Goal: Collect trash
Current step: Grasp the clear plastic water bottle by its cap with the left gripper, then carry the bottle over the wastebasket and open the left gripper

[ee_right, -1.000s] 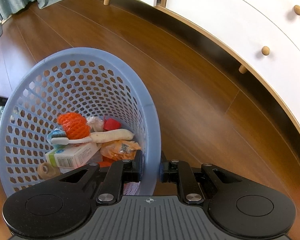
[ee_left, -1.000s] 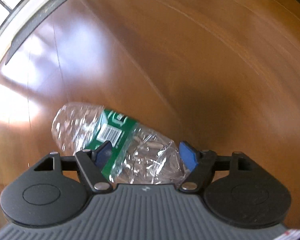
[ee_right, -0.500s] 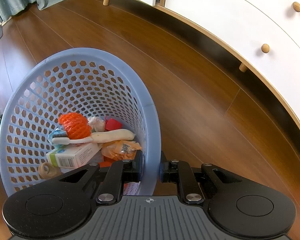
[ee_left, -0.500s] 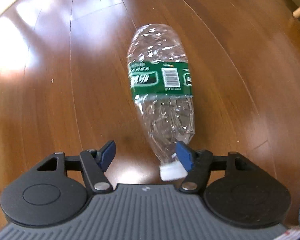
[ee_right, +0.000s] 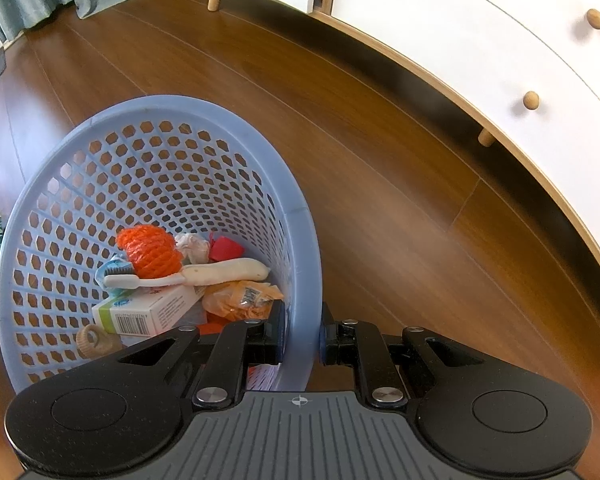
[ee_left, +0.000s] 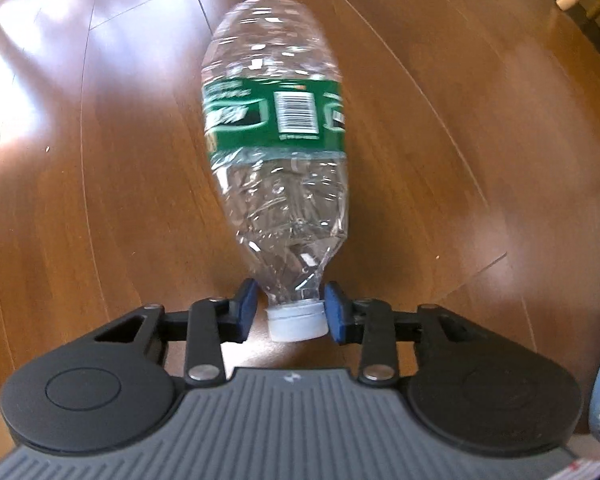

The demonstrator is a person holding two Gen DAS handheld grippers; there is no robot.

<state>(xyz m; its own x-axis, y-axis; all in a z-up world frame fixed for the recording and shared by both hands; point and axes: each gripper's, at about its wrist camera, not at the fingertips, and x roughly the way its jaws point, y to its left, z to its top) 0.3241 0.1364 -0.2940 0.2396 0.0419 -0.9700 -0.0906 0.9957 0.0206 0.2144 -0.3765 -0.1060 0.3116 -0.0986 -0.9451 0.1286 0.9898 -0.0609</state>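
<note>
Left tool [ee_left: 290, 312] points down at the wood floor [ee_left: 440, 160], jaws closing around the white cap [ee_left: 296, 322] of a crushed clear plastic bottle [ee_left: 276, 160] with a green label. Right pad looks against the cap; left pad seems a sliver off, though blur makes contact hard to call. Bottle lies on the floor, cap toward the tool, base pointing away.

Right tool [ee_right: 302, 336] is clenched on the rim of a blue plastic basket [ee_right: 180, 112], one finger inside the wall, one outside. Basket sits tilted, opening toward the camera. Inside it: orange net [ee_right: 150, 252], toothbrush [ee_right: 140, 279], white box with barcode [ee_right: 148, 314], orange wrapper [ee_right: 242, 298], crumpled paper [ee_right: 192, 246], something red [ee_right: 226, 249]. The bottle shows at the far left edge, just beside the basket. White cabinet [ee_right: 500, 40] with wooden knobs stands behind, well apart.
</note>
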